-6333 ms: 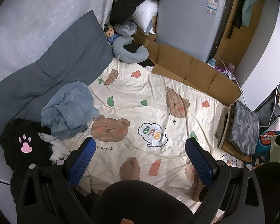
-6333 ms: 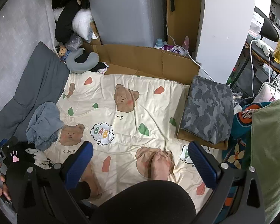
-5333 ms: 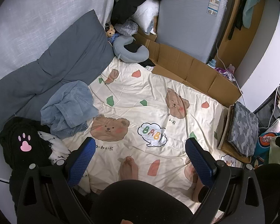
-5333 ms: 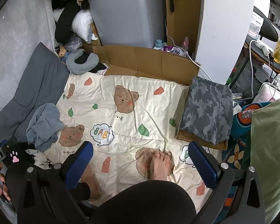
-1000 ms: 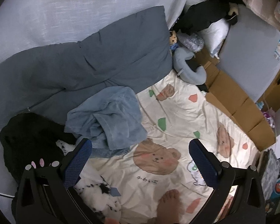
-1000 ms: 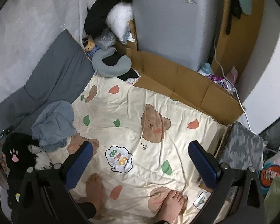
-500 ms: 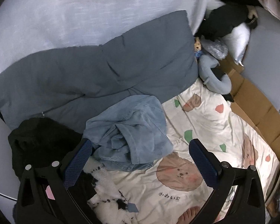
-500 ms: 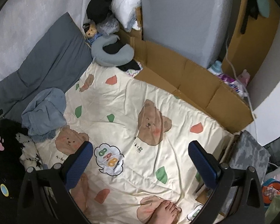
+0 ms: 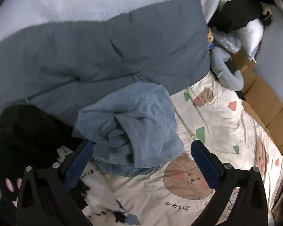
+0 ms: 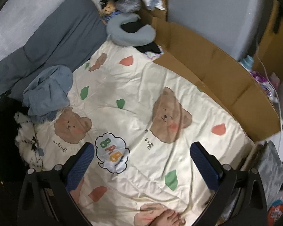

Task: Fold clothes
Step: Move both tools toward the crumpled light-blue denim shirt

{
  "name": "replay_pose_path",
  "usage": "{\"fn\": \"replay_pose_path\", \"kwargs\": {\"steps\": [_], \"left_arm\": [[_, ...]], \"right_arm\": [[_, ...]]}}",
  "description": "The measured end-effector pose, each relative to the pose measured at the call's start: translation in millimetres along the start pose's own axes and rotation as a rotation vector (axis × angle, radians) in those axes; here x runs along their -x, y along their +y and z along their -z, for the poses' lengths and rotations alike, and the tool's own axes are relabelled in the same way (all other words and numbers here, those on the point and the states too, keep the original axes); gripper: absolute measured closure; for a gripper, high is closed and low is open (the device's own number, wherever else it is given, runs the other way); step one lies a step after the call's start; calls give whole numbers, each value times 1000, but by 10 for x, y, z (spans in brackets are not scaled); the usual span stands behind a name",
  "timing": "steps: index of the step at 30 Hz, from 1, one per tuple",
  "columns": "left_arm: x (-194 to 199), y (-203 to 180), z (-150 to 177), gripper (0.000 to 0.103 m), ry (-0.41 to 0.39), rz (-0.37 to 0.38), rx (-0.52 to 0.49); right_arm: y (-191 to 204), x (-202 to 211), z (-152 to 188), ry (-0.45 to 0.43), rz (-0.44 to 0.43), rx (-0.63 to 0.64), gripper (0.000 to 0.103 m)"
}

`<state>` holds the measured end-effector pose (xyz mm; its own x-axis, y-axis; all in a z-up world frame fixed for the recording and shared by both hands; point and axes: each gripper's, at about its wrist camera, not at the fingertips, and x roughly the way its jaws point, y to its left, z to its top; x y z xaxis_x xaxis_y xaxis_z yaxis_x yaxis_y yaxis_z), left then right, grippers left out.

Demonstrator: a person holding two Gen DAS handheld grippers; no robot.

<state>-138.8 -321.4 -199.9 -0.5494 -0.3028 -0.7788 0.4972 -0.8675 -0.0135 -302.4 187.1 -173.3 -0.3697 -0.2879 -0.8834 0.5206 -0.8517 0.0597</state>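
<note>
One crumpled blue garment (image 9: 134, 130) lies between duvet (image 9: 103, 52) and black clothes (image 9: 22, 131).

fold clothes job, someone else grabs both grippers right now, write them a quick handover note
Left gripper: open, empty, hovering over the crumpled blue denim garment, jaws either side of it, not gripping.
Right gripper: open, empty, above the bear-print sheet.
Clothes: the denim lies bunched at the sheet's left edge against the grey duvet; a black garment and a black-and-white fluffy one lie beside it.
Done: nothing from this pile folded yet.
Left: pick up the denim, spread it on the sheet, fold it, then likely the other two.
</note>
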Motion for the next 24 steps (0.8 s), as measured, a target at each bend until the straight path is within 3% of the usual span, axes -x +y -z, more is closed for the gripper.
{"fn": "replay_pose_path", "kwargs": {"steps": [5, 9, 20, 24], "left_arm": [[-189, 62, 89, 0, 15, -10, 36], [-342, 76, 160, 0, 25, -13, 40], [-822, 114, 238, 1, 21, 37, 95], [-1051, 170, 277, 15, 35, 32, 126]], "right_arm": [[89, -183, 58, -13, -53, 34, 1], [88, -293, 78, -4, -85, 28, 8], [153, -579, 147, -5, -56, 63, 11], [175, -681, 210, 4, -71, 65, 15]]}}
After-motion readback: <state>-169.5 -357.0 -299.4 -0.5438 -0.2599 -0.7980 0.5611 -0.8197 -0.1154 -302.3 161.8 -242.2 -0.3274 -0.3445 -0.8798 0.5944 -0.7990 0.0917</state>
